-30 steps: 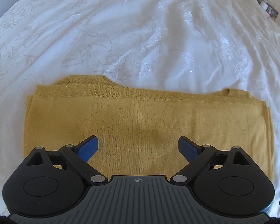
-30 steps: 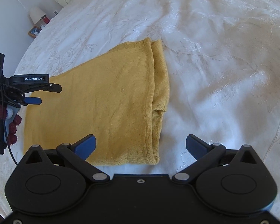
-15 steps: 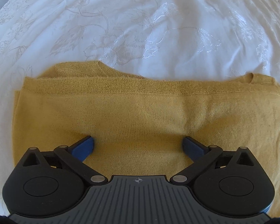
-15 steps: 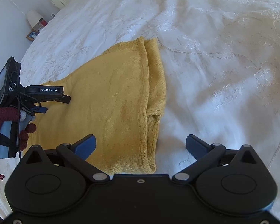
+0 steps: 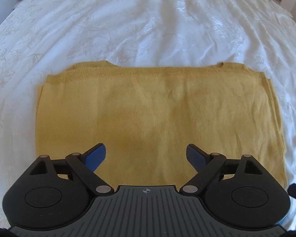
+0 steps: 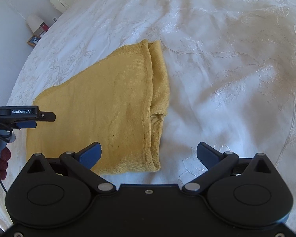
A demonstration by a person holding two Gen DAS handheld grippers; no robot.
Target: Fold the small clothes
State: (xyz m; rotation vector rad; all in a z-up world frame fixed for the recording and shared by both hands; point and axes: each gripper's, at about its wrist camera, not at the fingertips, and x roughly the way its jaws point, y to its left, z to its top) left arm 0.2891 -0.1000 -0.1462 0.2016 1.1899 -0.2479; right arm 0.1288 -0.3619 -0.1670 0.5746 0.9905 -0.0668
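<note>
My left gripper [image 5: 146,154] hangs over the yellow garment [image 5: 148,114], pointing steeply down at it. Its 2 blue pads [image 5: 95,157] stand wide apart and the jaws have just been closing a little, with only flat cloth showing in the gap; neither pad presses on anything.

The garment lies folded into a rough rectangle on the white embroidered bedspread [image 5: 128,29]. In my left view it fills the middle, from about 9 o'clock across to 3 o'clock, its far hem running level toward 12 o'clock, with lower layers peeking out at both far corners. The near edge is hidden behind my gripper's body.

My right gripper [image 6: 149,153] is also wide open and holds nothing. Its left pad [image 6: 90,155] sits over the garment's near part; its right pad sits over bare bedspread [image 6: 236,69]. In this view the garment [image 6: 100,106] stretches from 7 o'clock up toward 12 o'clock, its doubled hem edge and a folded-under layer running along its right side, and its near corner lies between my 2 pads.

At 9 o'clock in the right view my left gripper [image 6: 47,117] shows side-on, level with the garment's left edge, with gloved fingers [image 6: 3,159] beneath it. A small lamp [image 6: 35,22] and a picture frame [image 6: 33,40] stand beyond the bed at 10 o'clock.
</note>
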